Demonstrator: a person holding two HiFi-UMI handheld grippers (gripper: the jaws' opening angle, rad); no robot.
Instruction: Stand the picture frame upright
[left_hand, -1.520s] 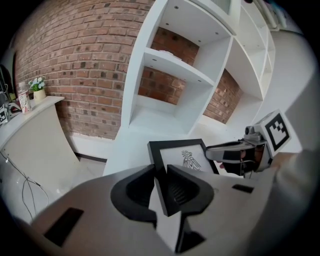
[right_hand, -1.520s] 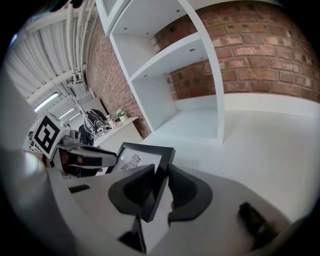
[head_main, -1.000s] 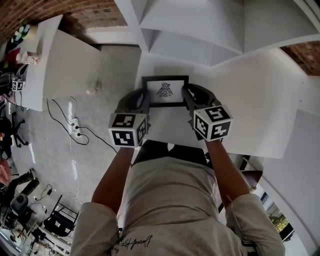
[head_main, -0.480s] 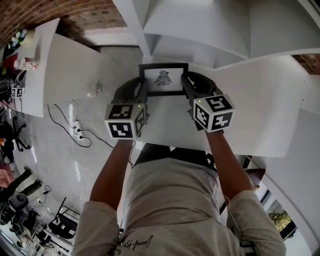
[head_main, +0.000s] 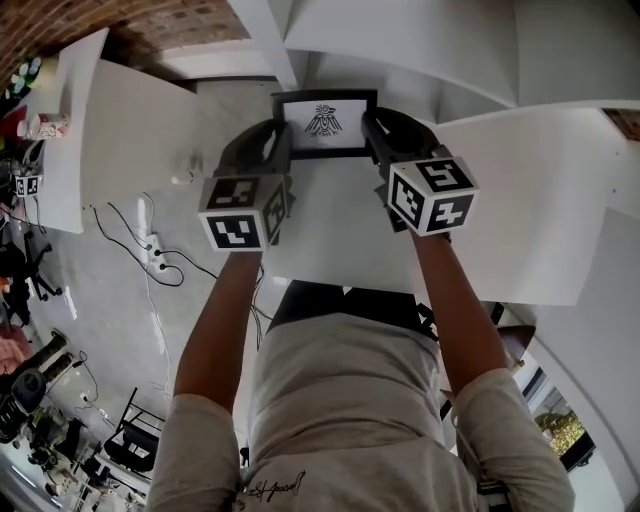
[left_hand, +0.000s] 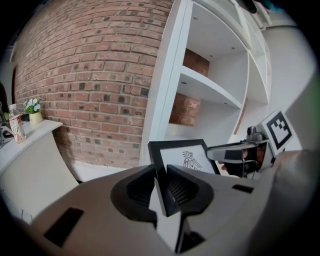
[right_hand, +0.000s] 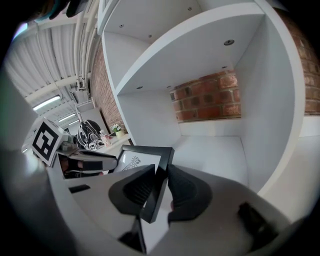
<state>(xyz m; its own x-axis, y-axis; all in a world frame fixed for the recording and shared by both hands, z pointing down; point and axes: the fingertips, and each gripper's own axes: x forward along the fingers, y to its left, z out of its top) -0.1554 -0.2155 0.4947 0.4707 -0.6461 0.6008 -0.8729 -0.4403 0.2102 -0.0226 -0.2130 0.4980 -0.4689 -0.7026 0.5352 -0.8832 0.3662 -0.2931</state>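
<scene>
A black picture frame (head_main: 324, 123) with a white mat and a small bird drawing is held between both grippers over the white table (head_main: 520, 220), close to the white shelf unit (head_main: 400, 50). My left gripper (head_main: 279, 148) is shut on the frame's left edge (left_hand: 161, 172); the frame (left_hand: 184, 156) stands upright and leans back a little beyond its jaws. My right gripper (head_main: 372, 142) is shut on the frame's right edge (right_hand: 159, 187). In the right gripper view the frame (right_hand: 142, 160) shows edge-on, with the left gripper (right_hand: 82, 159) at its far side. The right gripper (left_hand: 235, 152) appears past the frame in the left gripper view.
An open shelf compartment (right_hand: 210, 145) with a brick back wall lies straight ahead. A second white table (head_main: 110, 130) stands at the left with a bottle (head_main: 55, 122) on it. Cables and a power strip (head_main: 150, 240) lie on the grey floor.
Both grippers have carried the picture frame forward, away from the person and closer to the shelf unit. Both grips have held unchanged.
</scene>
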